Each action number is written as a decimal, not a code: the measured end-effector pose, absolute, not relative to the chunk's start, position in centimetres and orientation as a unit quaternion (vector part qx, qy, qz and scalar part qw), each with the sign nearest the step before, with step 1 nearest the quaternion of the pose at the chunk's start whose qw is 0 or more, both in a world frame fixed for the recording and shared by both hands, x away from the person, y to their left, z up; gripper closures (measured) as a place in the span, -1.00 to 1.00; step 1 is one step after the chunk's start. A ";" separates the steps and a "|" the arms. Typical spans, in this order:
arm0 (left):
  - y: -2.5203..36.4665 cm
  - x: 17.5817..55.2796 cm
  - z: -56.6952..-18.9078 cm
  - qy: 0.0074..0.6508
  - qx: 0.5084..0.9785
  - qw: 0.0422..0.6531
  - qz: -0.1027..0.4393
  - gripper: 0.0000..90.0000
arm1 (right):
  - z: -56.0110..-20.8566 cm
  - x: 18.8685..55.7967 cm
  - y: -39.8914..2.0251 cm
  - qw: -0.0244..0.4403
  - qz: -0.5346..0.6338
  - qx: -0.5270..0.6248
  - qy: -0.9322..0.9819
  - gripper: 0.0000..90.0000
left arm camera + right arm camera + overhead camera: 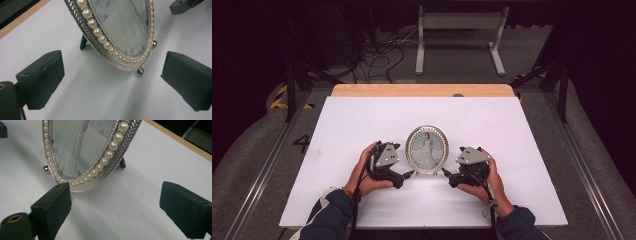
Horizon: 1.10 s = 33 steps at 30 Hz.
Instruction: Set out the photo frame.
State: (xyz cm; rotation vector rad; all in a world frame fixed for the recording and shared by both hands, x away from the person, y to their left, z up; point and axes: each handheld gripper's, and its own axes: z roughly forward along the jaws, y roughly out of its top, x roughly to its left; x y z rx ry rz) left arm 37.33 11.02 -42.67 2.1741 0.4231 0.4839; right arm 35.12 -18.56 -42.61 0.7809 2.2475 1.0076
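At the lower left of centre in the high view, the left gripper (408,174) lies low over the white tabletop (347,125), its fingers (41,75) spread wide with bare surface between them, aimed at the frame's lower edge. In the middle of that view stands the oval picture frame (427,149), upright and leaning slightly back on a dark rear strut (83,42), resting in front on small silver ball feet (140,71). A ring of pearl beads (100,35) and embossed silver metal surrounds a glazed portrait. At the lower right of centre, the right gripper (447,175) mirrors the left, its fingers (53,206) also spread and holding nothing, one of them just beside the rim.

The frame is probably light, rigid and fragile: the glass could crack, the polished metal looks slippery, and it would tip easily. The safest hold seems to be the metal rim at its two sides, clear of the glass and beads.
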 end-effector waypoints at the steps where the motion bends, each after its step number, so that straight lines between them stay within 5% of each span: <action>1: 11.2 37.2 -42.6 0.170 0.868 0.423 0.196 -0.90 | -42.5 35.0 -18.7 0.278 0.374 0.289 0.836 -0.75; 33: 18.2 34.4 -44.6 0.233 0.855 0.400 0.232 -0.84 | -43.5 33.4 -23.0 0.296 0.343 0.310 0.836 -0.74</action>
